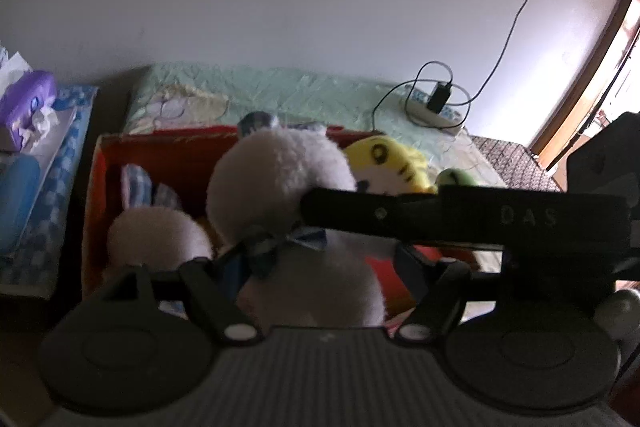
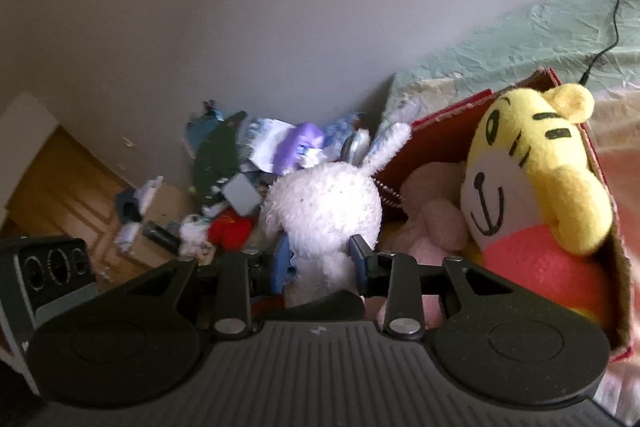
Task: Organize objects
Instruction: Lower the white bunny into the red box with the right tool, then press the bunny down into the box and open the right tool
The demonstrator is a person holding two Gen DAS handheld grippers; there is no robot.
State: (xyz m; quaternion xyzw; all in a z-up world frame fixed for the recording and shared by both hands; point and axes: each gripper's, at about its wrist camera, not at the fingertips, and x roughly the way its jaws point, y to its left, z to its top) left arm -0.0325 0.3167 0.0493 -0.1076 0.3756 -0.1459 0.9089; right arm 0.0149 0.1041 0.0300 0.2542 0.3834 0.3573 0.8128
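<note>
A white plush rabbit [image 1: 280,179] with a blue bow hangs over the open red box [image 1: 160,147]. My left gripper [image 1: 320,267] is shut on its body. My right gripper's black finger [image 1: 400,215] comes in from the right at the rabbit's neck. In the right wrist view my right gripper [image 2: 320,257] is shut just under the rabbit's head [image 2: 324,203]. A yellow tiger plush [image 2: 532,167] and a pink plush [image 2: 432,227] lie in the red box [image 2: 440,131]. A second white rabbit [image 1: 156,235] with plaid ears sits at the box's left end.
The box stands on a bed with a pale green sheet [image 1: 300,87]. A power strip with a charger and cable [image 1: 436,103] lies at the bed's far right. A cluttered stand with a purple tissue pack [image 2: 298,147] is beside the box, with wooden floor [image 2: 60,179] beyond.
</note>
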